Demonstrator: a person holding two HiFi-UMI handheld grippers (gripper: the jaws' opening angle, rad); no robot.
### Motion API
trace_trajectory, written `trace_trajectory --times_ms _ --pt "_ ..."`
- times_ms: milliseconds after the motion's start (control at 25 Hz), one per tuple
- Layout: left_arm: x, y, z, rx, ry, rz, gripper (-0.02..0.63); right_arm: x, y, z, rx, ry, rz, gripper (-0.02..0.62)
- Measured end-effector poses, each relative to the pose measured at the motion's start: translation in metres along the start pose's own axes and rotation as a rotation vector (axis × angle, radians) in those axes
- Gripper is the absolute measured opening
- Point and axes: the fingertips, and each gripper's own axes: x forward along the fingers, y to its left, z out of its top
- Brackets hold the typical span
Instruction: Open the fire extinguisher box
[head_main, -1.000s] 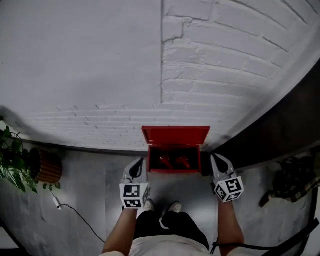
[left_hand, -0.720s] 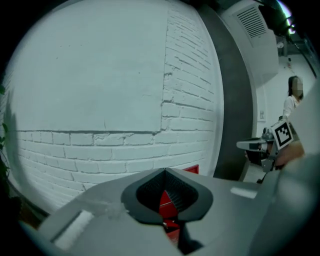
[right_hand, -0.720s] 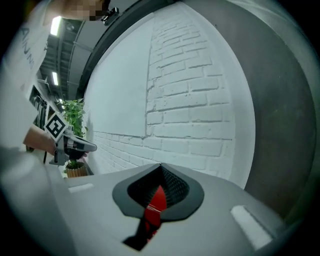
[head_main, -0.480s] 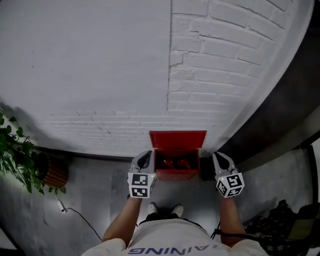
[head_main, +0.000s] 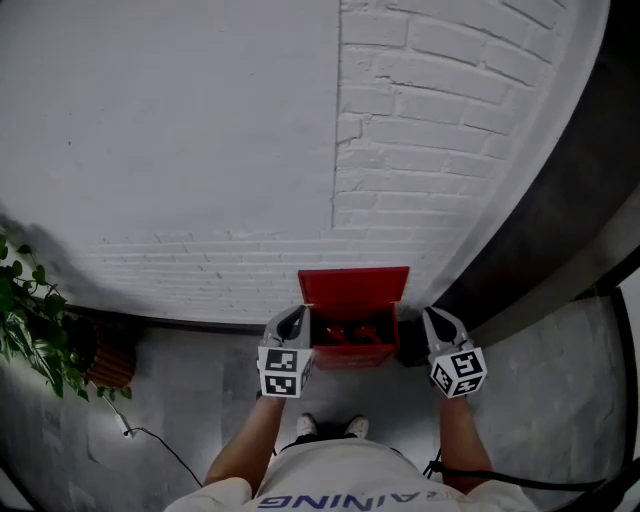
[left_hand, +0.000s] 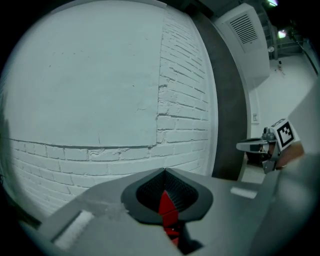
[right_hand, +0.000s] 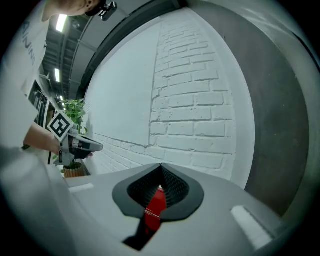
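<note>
I see the red box (head_main: 350, 353) on the floor against the white brick wall (head_main: 200, 150), lid raised, with my left gripper (head_main: 292, 318) just beside its left edge and my right gripper (head_main: 437, 322) near its right, both clenched on nothing.

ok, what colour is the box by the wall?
Red, lid and body alike: the box shows best in the head view, standing open against the white brick wall.

Red fire extinguisher box (head_main: 352, 352), lid (head_main: 353, 285) raised, against wall (head_main: 200, 150)
</note>
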Motion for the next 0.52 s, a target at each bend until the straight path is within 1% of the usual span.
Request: trace_trajectory --times_ms 160,360,520 --pt "-0.0025 0.0014 -0.0004 -0.005 0.008 -0.001 0.005 0.0002 0.0012 0.0034 -0.005 -0.001 -0.004 0.006" --pt "-0.0059 0.0042 0.0035 -0.011 -0.005 0.002 0.005 0.0008 0.0037 0.0046 -0.013 -0.002 -0.004 0.006" --pt "-0.0072 0.0094 -0.0005 -0.012 -0.006 0.005 0.005 0.0010 0.0048 0.0050 -0.015 -0.002 -0.008 0.006"
